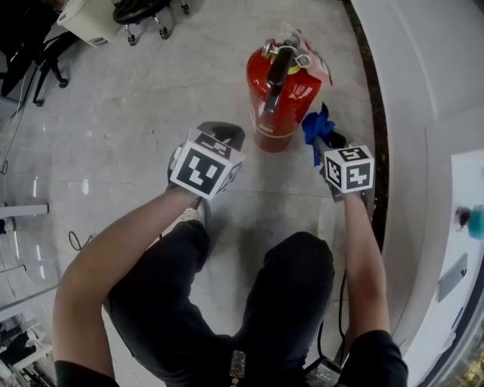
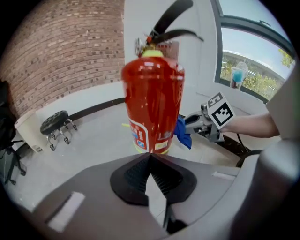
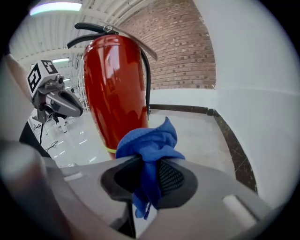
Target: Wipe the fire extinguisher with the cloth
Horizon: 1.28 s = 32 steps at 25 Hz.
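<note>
A red fire extinguisher (image 1: 281, 94) with a black handle stands upright on the pale floor. It fills the middle of the left gripper view (image 2: 152, 108) and of the right gripper view (image 3: 116, 96). My right gripper (image 1: 324, 140) is shut on a bunched blue cloth (image 1: 317, 127), just right of the cylinder's lower part. The cloth (image 3: 149, 149) sticks out past the jaws, close to the red body. My left gripper (image 1: 219, 136) is shut and holds nothing; its tips (image 2: 150, 157) sit just before the extinguisher's base, left of it in the head view.
A dark floor strip and a white wall (image 1: 423, 68) run along the right. A wheeled chair base (image 1: 144, 19) and a white box (image 1: 91, 19) stand at the far left. The person's knees (image 1: 295, 264) are below the grippers. A cable (image 1: 340, 317) trails beside them.
</note>
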Each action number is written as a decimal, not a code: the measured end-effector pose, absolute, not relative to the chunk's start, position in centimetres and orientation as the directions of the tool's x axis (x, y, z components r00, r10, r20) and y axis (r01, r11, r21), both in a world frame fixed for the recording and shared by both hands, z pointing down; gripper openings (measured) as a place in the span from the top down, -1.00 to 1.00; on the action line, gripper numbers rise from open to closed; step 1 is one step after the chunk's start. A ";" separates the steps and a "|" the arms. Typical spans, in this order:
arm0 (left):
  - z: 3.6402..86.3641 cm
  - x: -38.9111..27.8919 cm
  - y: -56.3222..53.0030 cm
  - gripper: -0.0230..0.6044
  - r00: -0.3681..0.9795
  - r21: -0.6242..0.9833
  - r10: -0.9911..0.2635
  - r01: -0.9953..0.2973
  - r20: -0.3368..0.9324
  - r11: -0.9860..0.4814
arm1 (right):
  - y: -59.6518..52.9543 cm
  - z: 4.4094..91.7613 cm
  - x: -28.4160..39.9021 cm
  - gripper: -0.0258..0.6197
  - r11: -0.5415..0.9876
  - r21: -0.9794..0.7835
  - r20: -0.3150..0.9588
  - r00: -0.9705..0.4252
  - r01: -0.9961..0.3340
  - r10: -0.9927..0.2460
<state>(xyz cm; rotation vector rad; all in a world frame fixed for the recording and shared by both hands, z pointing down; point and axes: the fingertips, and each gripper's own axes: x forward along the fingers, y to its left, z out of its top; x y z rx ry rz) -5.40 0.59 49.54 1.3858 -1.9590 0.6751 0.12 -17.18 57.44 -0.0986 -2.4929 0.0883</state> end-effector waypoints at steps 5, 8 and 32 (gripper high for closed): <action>43.2 -3.5 -0.7 0.66 -0.222 -0.034 -0.680 -0.960 0.699 0.278 | -16.1 53.4 1.4 0.66 0.994 -0.104 0.611 -0.788 0.016 0.077; 40.2 -1.9 -1.7 0.41 -0.186 -0.021 -0.705 -0.972 0.684 0.236 | -15.2 50.8 2.2 0.66 0.995 -0.092 0.610 -0.788 0.034 0.084; 34.8 -4.6 -3.7 0.60 -0.262 -0.058 -0.714 -0.953 0.649 0.297 | -12.5 46.3 2.7 0.66 0.988 -0.120 0.561 -0.815 0.099 0.149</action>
